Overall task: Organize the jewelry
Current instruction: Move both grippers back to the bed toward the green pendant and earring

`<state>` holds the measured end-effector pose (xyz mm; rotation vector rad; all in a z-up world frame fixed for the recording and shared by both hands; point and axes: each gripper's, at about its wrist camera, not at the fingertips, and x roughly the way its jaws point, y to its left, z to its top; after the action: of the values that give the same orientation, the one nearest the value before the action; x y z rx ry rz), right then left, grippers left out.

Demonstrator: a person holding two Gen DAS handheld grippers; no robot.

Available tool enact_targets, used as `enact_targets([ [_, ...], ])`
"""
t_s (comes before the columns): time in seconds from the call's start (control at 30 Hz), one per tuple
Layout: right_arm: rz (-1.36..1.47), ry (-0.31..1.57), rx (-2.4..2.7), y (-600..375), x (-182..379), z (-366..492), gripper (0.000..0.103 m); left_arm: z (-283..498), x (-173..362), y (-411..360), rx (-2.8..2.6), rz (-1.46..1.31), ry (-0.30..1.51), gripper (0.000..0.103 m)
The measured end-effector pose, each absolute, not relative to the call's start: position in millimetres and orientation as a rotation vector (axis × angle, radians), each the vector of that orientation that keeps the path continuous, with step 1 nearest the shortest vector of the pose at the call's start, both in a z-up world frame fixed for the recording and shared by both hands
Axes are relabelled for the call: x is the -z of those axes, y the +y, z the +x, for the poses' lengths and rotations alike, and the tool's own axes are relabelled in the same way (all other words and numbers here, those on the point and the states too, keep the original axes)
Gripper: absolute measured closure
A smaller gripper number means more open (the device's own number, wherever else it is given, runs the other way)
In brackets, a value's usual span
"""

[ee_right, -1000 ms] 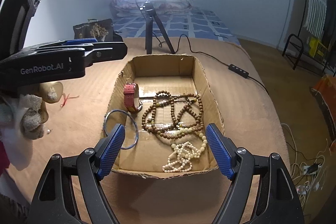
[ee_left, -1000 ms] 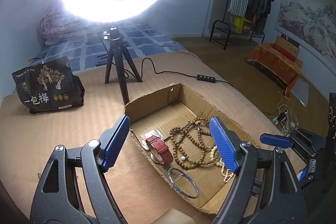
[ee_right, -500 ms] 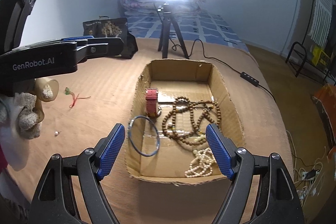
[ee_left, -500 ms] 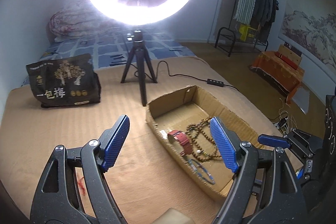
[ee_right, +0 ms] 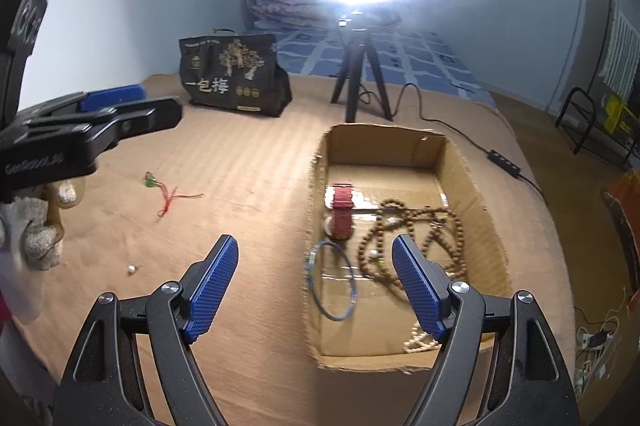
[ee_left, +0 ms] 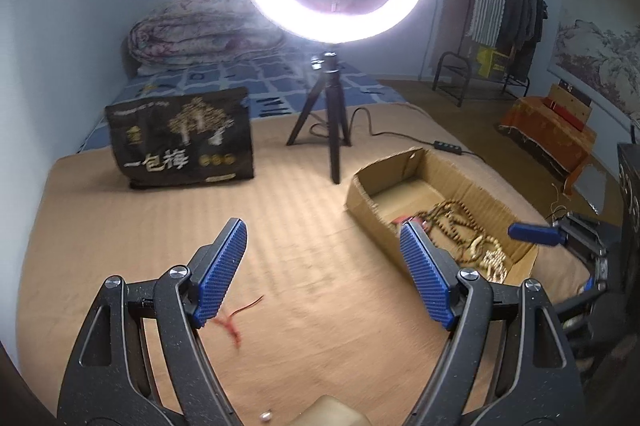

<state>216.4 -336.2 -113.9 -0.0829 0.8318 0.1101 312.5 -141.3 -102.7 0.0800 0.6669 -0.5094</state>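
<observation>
A cardboard box (ee_right: 464, 162) on the tan bed holds a red watch (ee_right: 342, 210), brown bead strings (ee_right: 416, 230), a blue bangle (ee_right: 332, 282) and white beads (ee_right: 420, 342). The box also shows in the left wrist view (ee_left: 360, 198). A red cord with a green charm (ee_right: 170, 194) and a small pearl (ee_right: 131, 269) lie on the bed left of the box. The red cord (ee_left: 232, 322) lies just under my left gripper (ee_left: 324, 274), which is open and empty. My right gripper (ee_right: 314, 290) is open and empty over the box's near left wall.
A ring light on a tripod (ee_right: 358, 78) stands behind the box, its cable (ee_right: 460, 134) running right. A black bag (ee_right: 234, 78) stands at the back left. A clothes rack (ee_left: 500, 26) and an orange-draped stand (ee_left: 548, 134) are off the bed to the right.
Both grippers have swung left, away from the box. The left gripper now hangs over the bare bed above the red cord; the right one has moved from the box's middle to its left wall.
</observation>
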Motion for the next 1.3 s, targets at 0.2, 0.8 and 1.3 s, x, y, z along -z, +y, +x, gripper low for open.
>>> enact_targets([
  [0.2, -0.094, 0.834, -0.134, -321, 116, 224, 0.024, 306, 111, -91, 0.445, 0.078, 0.676, 0.022],
  [0.8, -0.122, 0.857, -0.348, -254, 145, 253, 0.024, 298, 153, 5, 0.354, 0.029, 0.744, 0.040],
  [1.3, -0.210, 0.964, -0.577, -182, 192, 300, 0.038, 244, 209, -34, 0.561, 0.041, 0.883, 0.069],
])
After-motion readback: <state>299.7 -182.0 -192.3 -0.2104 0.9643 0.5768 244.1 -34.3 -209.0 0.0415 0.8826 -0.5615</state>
